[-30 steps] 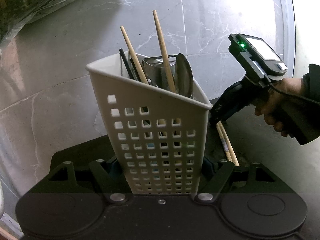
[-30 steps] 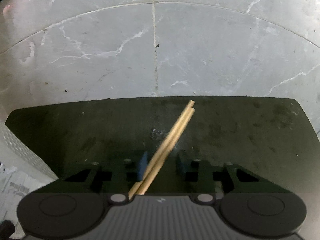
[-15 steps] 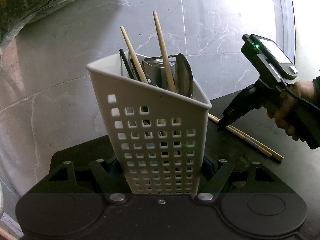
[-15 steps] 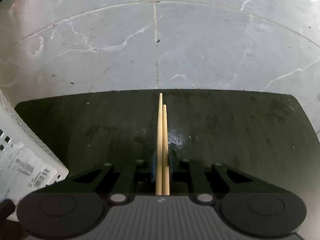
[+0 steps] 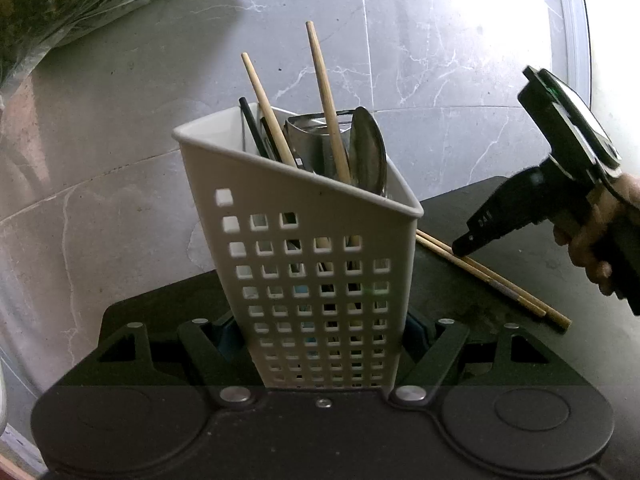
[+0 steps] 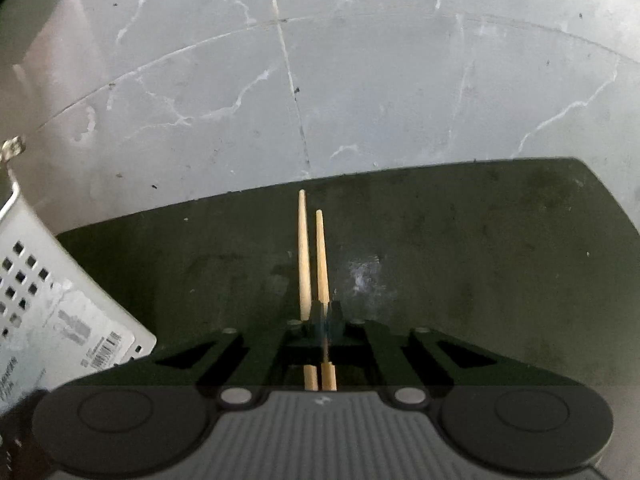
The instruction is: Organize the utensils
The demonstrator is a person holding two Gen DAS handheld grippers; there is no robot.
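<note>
A white perforated utensil holder (image 5: pixel 312 280) stands tilted on the black table (image 5: pixel 460 300), with my left gripper (image 5: pixel 320 332) shut on its lower sides. Inside it are two wooden chopsticks (image 5: pixel 324 96), a metal spoon (image 5: pixel 368 156) and dark utensils. To its right another pair of chopsticks (image 5: pixel 500 284) lies on the table under my right gripper (image 5: pixel 464 246). In the right wrist view the jaws of the right gripper (image 6: pixel 326 316) are closing and pinch this pair of chopsticks (image 6: pixel 303 248), which points straight ahead. The holder (image 6: pixel 52 320) shows at the left edge.
The black table (image 6: pixel 480 260) ends just past the chopstick tips, with grey marble floor (image 6: pixel 360 100) beyond. A plastic-wrapped bundle (image 5: pixel 60 8) lies at the far left. A person's hand (image 5: pixel 600 232) holds the right gripper's handle.
The right gripper moved rightward and its jaws narrowed onto the loose chopsticks. The pair swung from slanted to straight ahead. The left gripper and the holder stayed still.
</note>
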